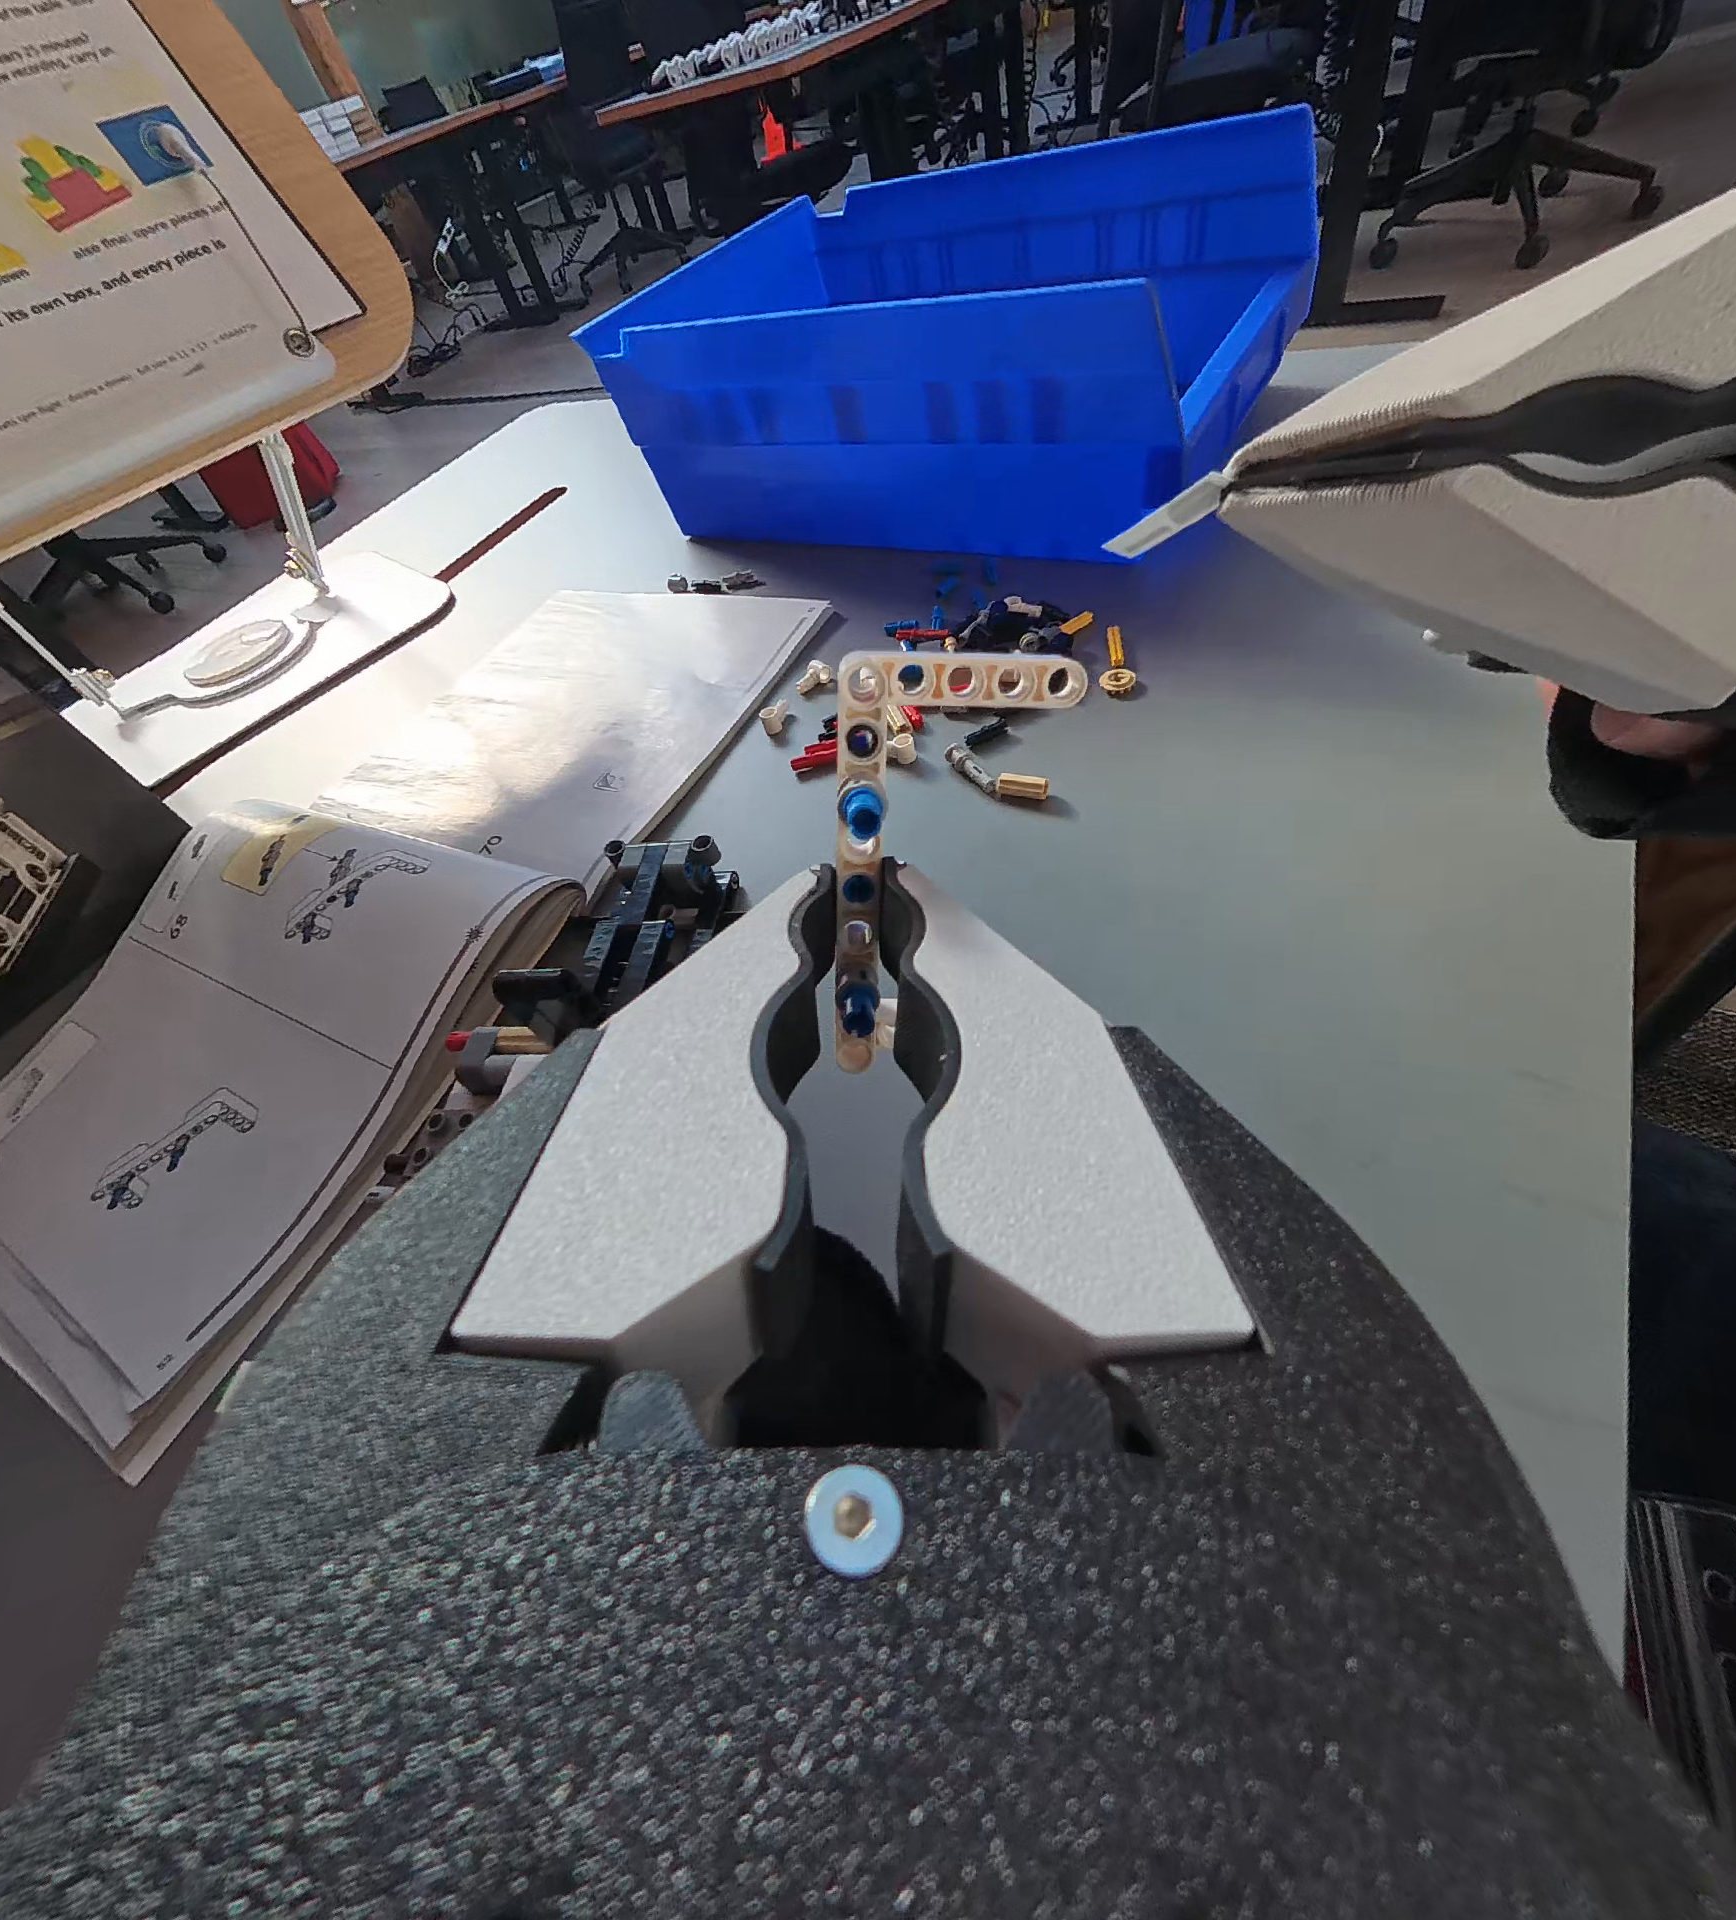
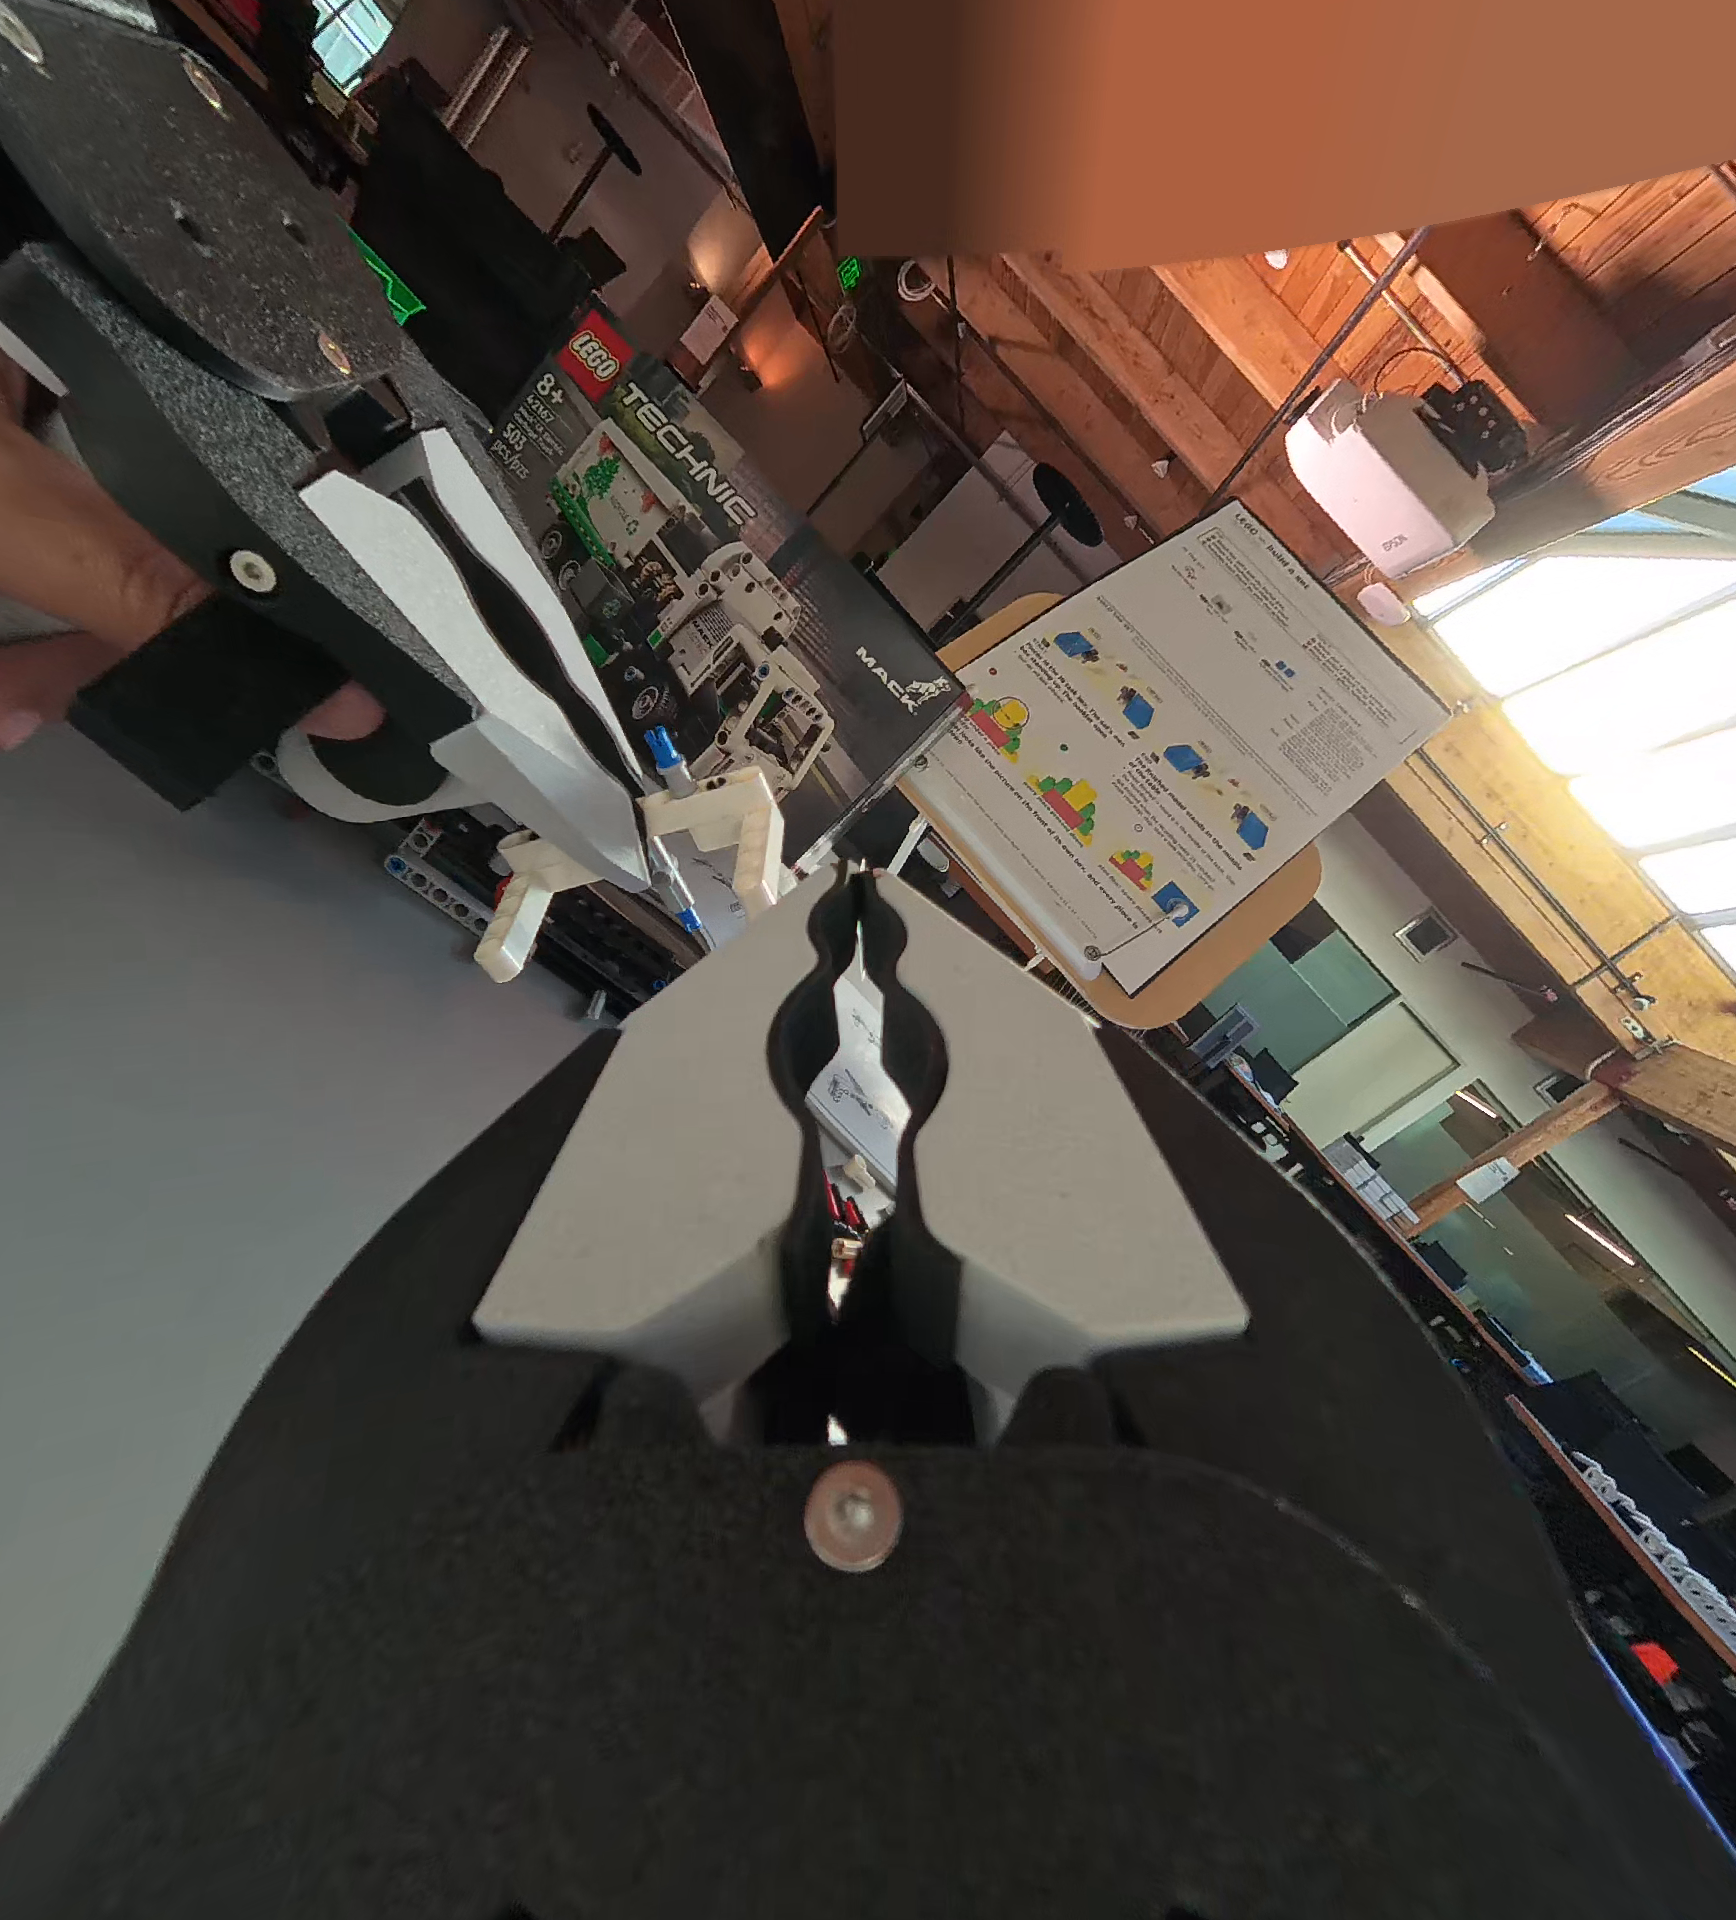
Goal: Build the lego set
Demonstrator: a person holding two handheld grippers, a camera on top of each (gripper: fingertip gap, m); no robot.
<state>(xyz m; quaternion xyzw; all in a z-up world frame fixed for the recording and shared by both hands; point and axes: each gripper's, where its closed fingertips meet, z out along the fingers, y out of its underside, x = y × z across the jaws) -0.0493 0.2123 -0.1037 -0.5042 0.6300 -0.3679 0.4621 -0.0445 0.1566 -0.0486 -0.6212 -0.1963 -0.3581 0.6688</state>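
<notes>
the left gripper [image 1: 859,883] holds an l-shaped beam [image 1: 862,831] above the table [image 1: 1311,935]. beyond the beam lies a scatter of small parts [image 1: 989,634], and behind those the bin [image 1: 947,416]. left of the parts lies an open manual [image 1: 344,935], with a stand [image 1: 116,260] behind it. the right gripper [image 1: 1228,488] hangs at the right, before the bin

Left gripper [image 1: 859,883] pointed forward and down over the table, fingers clamped on the long arm of a white L-shaped beam [image 1: 862,831], a bare hand [image 2: 22,561] wrapped round its black handle. Right gripper [image 2: 862,883] rolled hard to one side, raised off to the right of the left one, tips pressed together on a thin pale strip [image 1: 1160,520], fingers of the holding hand [image 1: 1643,738] curled under its grip.
</notes>
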